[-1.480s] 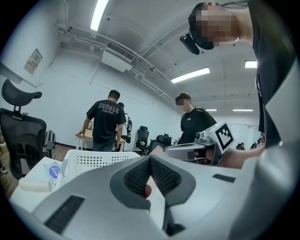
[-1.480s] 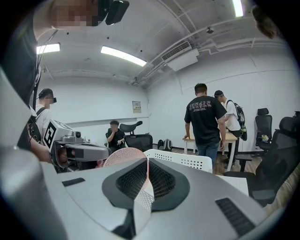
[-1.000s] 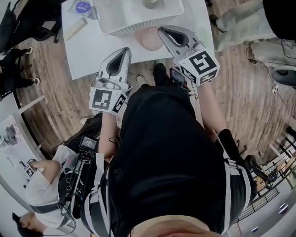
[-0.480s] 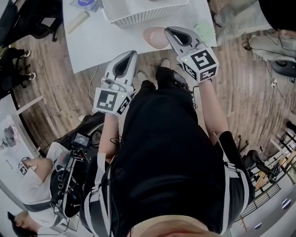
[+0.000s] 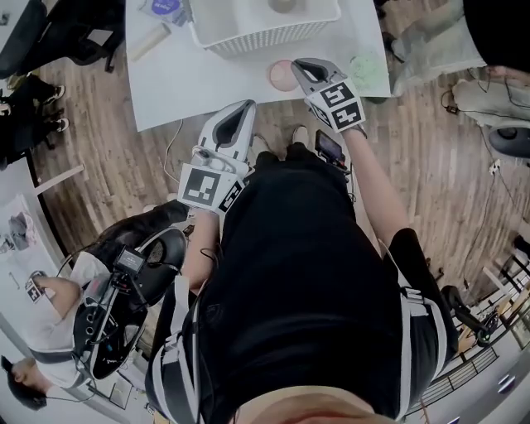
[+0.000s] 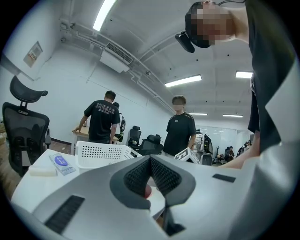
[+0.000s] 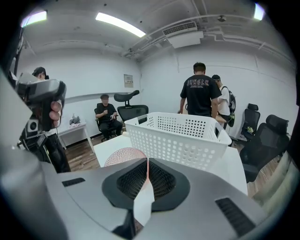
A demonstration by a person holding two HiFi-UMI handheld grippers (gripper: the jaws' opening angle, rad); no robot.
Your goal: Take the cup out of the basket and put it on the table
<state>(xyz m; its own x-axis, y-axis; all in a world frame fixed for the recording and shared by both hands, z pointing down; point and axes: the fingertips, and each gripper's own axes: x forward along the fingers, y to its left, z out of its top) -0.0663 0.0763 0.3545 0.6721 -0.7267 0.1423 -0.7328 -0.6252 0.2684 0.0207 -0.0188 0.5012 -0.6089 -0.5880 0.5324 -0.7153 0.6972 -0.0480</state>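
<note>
The pink cup stands out of the white basket, over the white table near its front edge. My right gripper is at the cup's right side and shut. In the right gripper view a thin pink strip shows between the closed pads, and the cup's textured side rises just left of the right gripper. Whether the cup rests on the table I cannot tell. My left gripper hangs shut and empty over the floor just off the table; the left gripper view shows the left gripper aimed at the basket.
A round thing lies in the basket. A blue packet, a pale roll and a green patch are on the table. A seated person is at lower left; people and office chairs stand beyond.
My right gripper and the pink cup have come away from the basket's front wall toward the table's near edge. The left gripper stayed shut off the table.
</note>
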